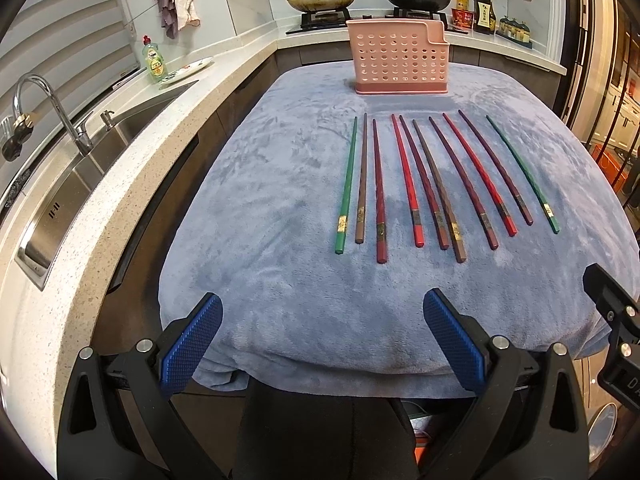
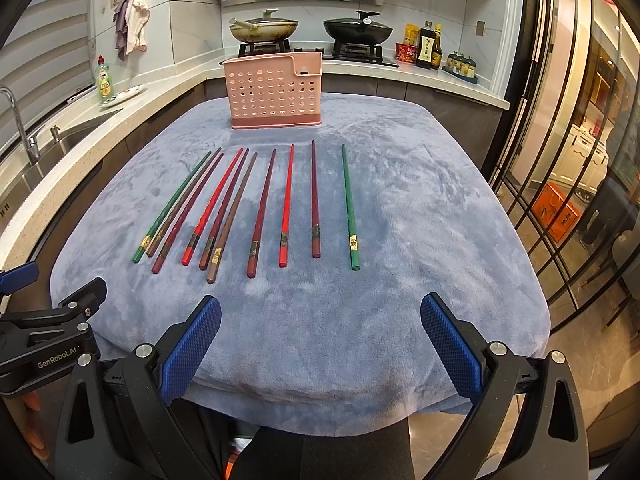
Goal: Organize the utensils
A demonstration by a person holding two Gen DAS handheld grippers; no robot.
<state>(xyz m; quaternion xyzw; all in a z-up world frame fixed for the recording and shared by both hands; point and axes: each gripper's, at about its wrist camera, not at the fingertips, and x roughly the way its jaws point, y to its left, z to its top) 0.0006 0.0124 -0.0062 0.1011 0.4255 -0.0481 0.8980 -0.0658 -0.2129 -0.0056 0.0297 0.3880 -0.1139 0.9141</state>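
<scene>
Several chopsticks lie side by side on a blue-grey cloth (image 1: 280, 280), pointing away from me: green ones (image 1: 346, 184) (image 2: 349, 208) at the outer ends, red (image 2: 286, 204), dark red and brown between. A pink perforated utensil holder (image 1: 400, 56) (image 2: 274, 90) stands upright behind them at the far edge. My left gripper (image 1: 322, 328) is open over the near cloth edge, short of the chopsticks, nothing between its blue pads. My right gripper (image 2: 320, 328) is also open and empty, near the cloth's front edge. The left gripper's body (image 2: 48, 332) shows at the left of the right wrist view.
A stone counter with a steel sink (image 1: 80, 184), tap and dish soap bottle (image 1: 154, 60) runs along the left. Two lidded pans (image 2: 264, 28) sit on the stove behind, with sauce bottles (image 2: 428, 46) beside. A glass partition with black frames (image 2: 560, 160) is at the right.
</scene>
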